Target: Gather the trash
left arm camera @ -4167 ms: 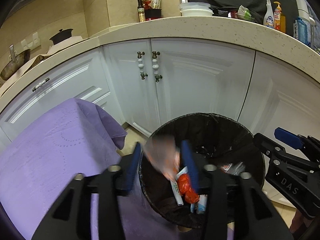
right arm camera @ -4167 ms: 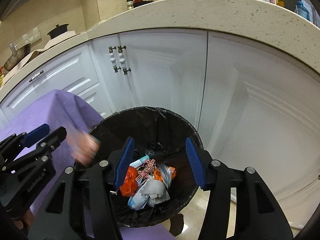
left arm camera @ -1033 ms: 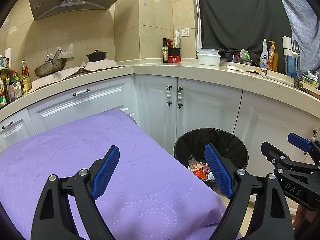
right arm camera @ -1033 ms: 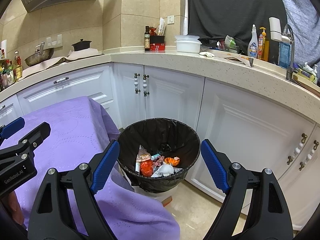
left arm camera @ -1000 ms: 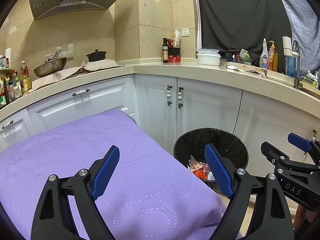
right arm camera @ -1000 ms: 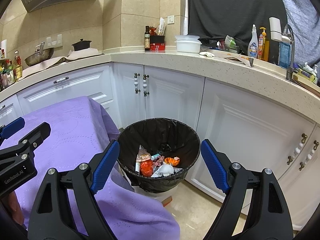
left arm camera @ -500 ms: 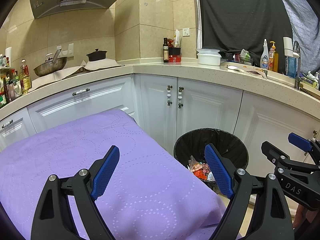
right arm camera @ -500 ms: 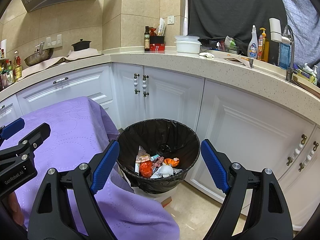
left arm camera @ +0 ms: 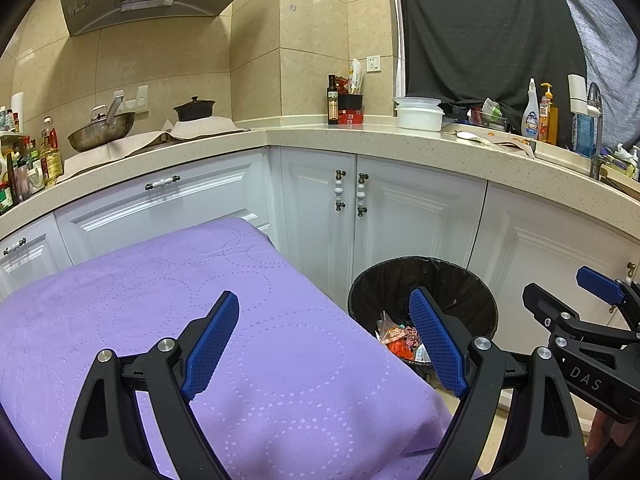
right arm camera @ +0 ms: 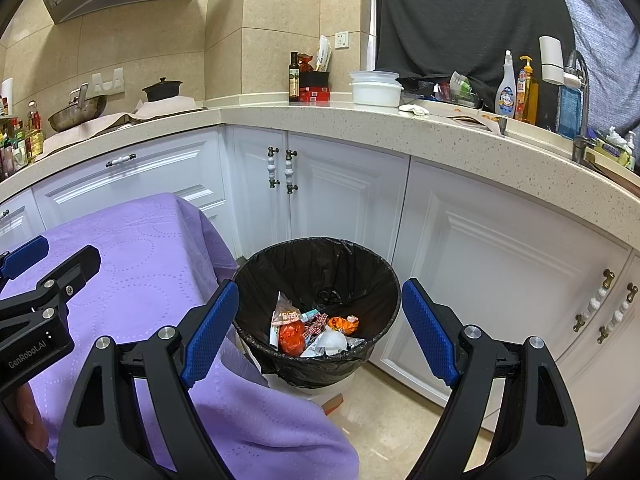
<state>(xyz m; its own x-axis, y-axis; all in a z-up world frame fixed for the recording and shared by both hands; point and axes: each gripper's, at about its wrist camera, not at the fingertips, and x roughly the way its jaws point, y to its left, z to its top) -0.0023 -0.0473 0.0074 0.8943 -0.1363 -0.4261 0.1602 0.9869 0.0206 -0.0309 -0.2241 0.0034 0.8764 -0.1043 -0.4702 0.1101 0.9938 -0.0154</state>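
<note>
Now that both tools have pulled back from the bin, here is how you stand.

Left gripper (left arm camera: 324, 340): your jaws stand wide and released, nothing between them; a few seconds ago they hung right over the bin's mouth with a blurred wrapper dropping through, and now they hover above the cloth.

Right gripper (right arm camera: 318, 328): released too, empty, framing the bin at 12 o'clock from your wrist.

Purple cloth (left arm camera: 160, 300): it lies bare under the left gripper, from 6 o'clock out to 10 o'clock; no scrap shows on the part you can see.

Trash bin (right arm camera: 384, 276): black-lined, on the floor just beside the cloth's hanging corner, at 2 o'clock in the left view.

Trash (right arm camera: 312, 328): orange, red and white wrappers lie in a heap at the bottom, inside the liner.

White cabinets (right arm camera: 340, 196): directly behind the bin at 12 o'clock, doors shut.

Countertop (left arm camera: 440, 144): farthest, cluttered with bottles, a pot and bowls.

Meaning: the drop looks complete. With the cloth clear, I judge the collecting done or nearly so, unless litter lies outside these views.
</note>
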